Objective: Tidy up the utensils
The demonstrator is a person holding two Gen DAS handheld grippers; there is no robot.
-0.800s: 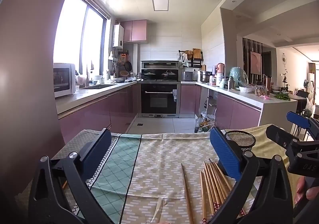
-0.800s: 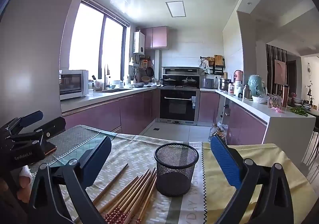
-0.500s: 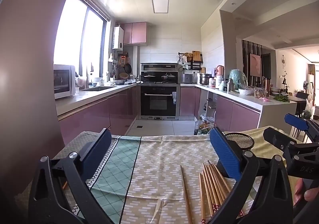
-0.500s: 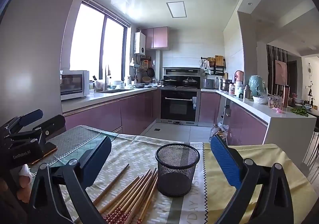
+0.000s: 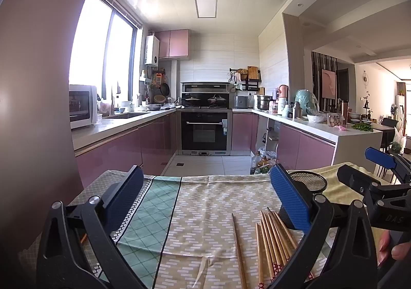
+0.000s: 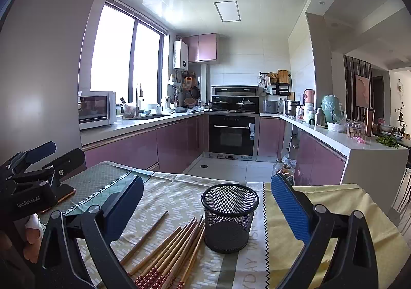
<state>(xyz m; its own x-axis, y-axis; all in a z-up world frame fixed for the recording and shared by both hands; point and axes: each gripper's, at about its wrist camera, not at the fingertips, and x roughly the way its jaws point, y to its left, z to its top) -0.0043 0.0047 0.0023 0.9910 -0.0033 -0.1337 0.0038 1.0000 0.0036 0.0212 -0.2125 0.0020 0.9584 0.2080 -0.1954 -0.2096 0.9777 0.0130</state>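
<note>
The chopsticks are slim, pale brown wooden sticks with red patterned ends, lying in a loose fan on the cloth near the counter's near edge. One stick lies a little apart from the bundle, on its left. Their plain tips point toward the far edge, and the nearest ones lie just beside the foot of the mesh cup; I cannot tell whether they touch it. The cup is black wire mesh, round, upright and holds nothing that I can see. It stands on the cloth close to the seam where the patterned part meets the plain yellow part.

My right gripper hangs above the counter with its blue-padded fingers spread wide and nothing between them; the cup and the chopstick tips sit in the gap. My left gripper is likewise spread wide and grips nothing, with the chopsticks low on its right side and the cup partly hidden behind its right finger.

Compared with the frames a moment ago, the chopsticks and cup lie where they were. Both views have shifted only slightly, and the fingers are as far apart as before.
</note>
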